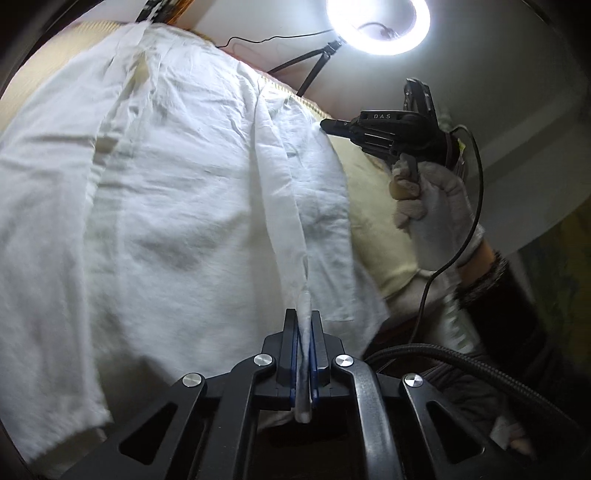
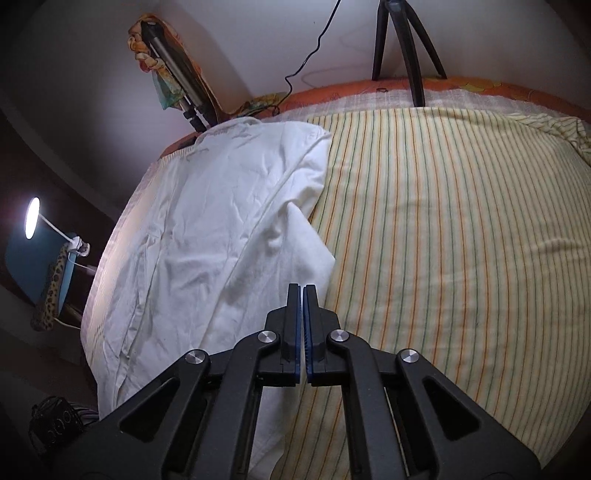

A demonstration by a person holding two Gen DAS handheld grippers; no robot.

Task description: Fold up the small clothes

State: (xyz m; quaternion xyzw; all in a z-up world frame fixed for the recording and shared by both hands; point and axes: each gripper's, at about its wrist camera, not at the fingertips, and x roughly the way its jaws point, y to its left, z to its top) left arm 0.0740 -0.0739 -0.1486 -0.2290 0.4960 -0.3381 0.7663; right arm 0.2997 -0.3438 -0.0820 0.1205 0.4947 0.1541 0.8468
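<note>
We note the left gripper has its jaws clamped on a thin hem of the white garment lying on the striped bed sheet, while the right gripper is closed on nothing; with only one edge held, the hem may slip or the cloth bunch.

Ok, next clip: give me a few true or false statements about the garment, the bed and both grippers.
1. The left gripper has white cloth pinched in its jaws. True.
2. The right gripper grips a fold of the garment. False: its jaws are shut with nothing between them.
3. The white garment lies on a striped sheet. True.
4. The ring light is switched off. False: it glows brightly.
</note>
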